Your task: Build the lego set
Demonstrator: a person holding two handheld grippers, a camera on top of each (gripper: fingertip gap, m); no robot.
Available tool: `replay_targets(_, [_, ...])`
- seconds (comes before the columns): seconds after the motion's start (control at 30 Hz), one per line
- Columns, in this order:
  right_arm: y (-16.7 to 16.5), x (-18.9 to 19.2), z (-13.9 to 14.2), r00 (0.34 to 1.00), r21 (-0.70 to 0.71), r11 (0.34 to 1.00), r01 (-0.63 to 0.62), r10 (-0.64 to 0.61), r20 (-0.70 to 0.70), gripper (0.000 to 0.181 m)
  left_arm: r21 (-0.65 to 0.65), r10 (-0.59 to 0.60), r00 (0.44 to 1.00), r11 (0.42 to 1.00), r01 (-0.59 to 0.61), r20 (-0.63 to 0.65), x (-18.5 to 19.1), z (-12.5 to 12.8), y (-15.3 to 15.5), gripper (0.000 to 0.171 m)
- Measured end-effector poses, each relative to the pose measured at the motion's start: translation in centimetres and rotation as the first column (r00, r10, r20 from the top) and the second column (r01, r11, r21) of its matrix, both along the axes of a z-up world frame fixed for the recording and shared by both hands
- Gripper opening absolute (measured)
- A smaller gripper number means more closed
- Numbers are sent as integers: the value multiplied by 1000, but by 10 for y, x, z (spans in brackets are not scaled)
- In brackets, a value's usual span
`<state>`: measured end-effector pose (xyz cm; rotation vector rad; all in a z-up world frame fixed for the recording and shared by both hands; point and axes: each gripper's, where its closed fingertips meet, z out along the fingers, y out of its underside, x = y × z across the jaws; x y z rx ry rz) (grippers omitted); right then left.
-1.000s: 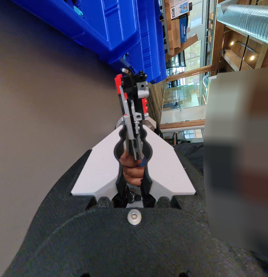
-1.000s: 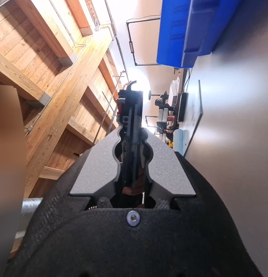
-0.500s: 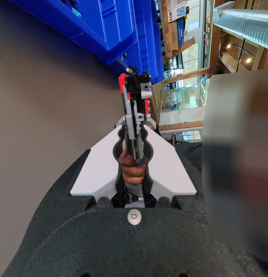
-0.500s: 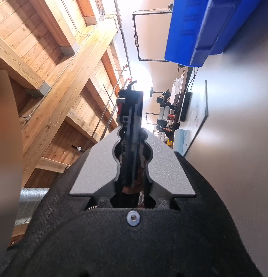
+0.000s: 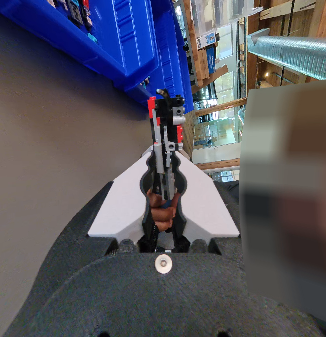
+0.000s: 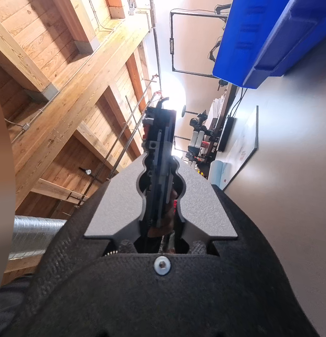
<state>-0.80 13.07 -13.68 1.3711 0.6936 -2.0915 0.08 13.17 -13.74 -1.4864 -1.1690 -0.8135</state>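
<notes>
Lego build [image 5: 166, 138] is sandwiched right between both grippers at once, lifted clear of the grey table [image 5: 58, 155]. In the left wrist view, the left gripper [image 5: 163, 164] has its two white fingers [image 5: 125, 200] clamped on the lower part of the assembly, so the black, red and light grey bricks stick out past the fingertips toward the blue bins [image 5: 122, 45]. A small curved black piece sits at the far tip of the build, and a grey pin-hole brick faces the right side of that view.

Same story from the other side: the right gripper [image 6: 159, 164] has its grey fingers [image 6: 118, 200] pinched on the lego build [image 6: 158, 145], which runs straight down the slot between them and pokes out beyond the tips (looks mostly dark here because of the backlight). Behind the slot in each view you can see a bit of the person's hand [image 5: 163, 213].

Blue bins sit at the far edge of the table, the nearer one with loose pieces [image 5: 78, 14] inside. A silver duct [image 5: 290, 52] and wooden beams [image 6: 58, 91] fill the background.
</notes>
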Motion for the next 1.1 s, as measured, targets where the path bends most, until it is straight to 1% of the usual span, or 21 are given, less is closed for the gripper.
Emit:
replay_targets(0.5, [-1, -1, -4, 1000, 17, 1000, 5, -5, 6, 23, -15, 5, 1000, 1000, -5, -9, 0, -5, -1, 18])
replay_targets(0.77, [0, -1, -1, 1000, 0, 1000, 2, -2, 6, 22, 20, 1, 1000, 1000, -1, 0, 2, -1, 0, 17])
replay_targets(0.93, [-1, 0, -1, 1000, 0, 1000, 5, -5, 0, 23, 16, 2, 1000, 1000, -2, -21, 3, -1, 0, 17])
replay_targets(1.1, [-2, 0, -2, 1000, -8, 1000, 1, -1, 9, 23, -15, -9, 998, 1000, 8, -69, 3, -4, -2, 17])
